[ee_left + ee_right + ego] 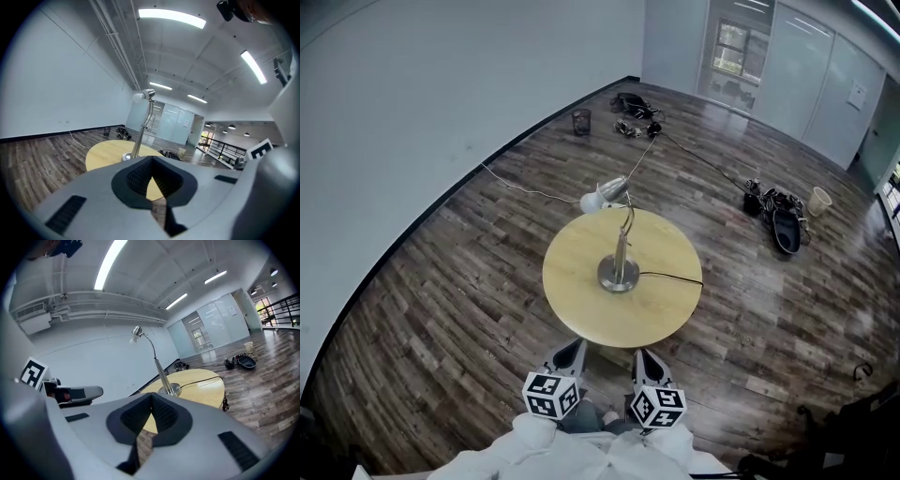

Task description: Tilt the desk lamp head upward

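A silver desk lamp [619, 253] stands on a round wooden table [581, 291], its round base near the middle. The lamp head [602, 195] with a white bulb leans out past the table's far edge and points left and down. A black cord [670, 276] runs from the base to the right. My left gripper [570, 354] and right gripper [647, 360] hang side by side just short of the table's near edge, both shut and empty. The lamp [142, 123] rises ahead in the left gripper view, and the lamp [157, 363] shows too in the right gripper view.
Wood plank floor surrounds the table. A white cable [525, 187] runs along the floor toward the wall at left. Bags and gear [636, 105] lie at the back, more bags [780, 217] and a pale bin [818, 200] at right. A dark cup [581, 122] stands near the wall.
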The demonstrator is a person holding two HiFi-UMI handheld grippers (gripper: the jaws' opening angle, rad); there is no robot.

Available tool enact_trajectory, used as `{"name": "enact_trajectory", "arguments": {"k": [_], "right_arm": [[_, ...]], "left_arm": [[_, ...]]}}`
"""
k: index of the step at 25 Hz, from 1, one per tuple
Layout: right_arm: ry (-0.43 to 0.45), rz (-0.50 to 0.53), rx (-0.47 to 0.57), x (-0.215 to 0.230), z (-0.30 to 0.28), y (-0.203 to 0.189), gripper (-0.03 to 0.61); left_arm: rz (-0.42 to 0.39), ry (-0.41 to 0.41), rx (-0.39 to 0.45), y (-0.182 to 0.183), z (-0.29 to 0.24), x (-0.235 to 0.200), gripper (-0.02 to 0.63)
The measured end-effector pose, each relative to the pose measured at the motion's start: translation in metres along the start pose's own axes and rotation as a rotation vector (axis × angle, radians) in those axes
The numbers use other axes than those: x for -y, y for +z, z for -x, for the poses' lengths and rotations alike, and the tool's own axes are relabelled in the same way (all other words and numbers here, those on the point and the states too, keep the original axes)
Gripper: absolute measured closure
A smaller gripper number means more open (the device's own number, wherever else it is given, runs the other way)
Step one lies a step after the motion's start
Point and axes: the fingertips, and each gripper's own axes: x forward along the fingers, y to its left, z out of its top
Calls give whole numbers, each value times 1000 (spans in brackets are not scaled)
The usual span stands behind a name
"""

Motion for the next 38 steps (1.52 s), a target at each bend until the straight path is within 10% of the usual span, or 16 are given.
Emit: {"name": "enact_trajectory", "arguments": {"k": [38], "right_arm": [[8, 145, -44, -46, -13, -16, 566]], "left_arm": [[85, 13, -19, -22, 31, -38, 612]]}}
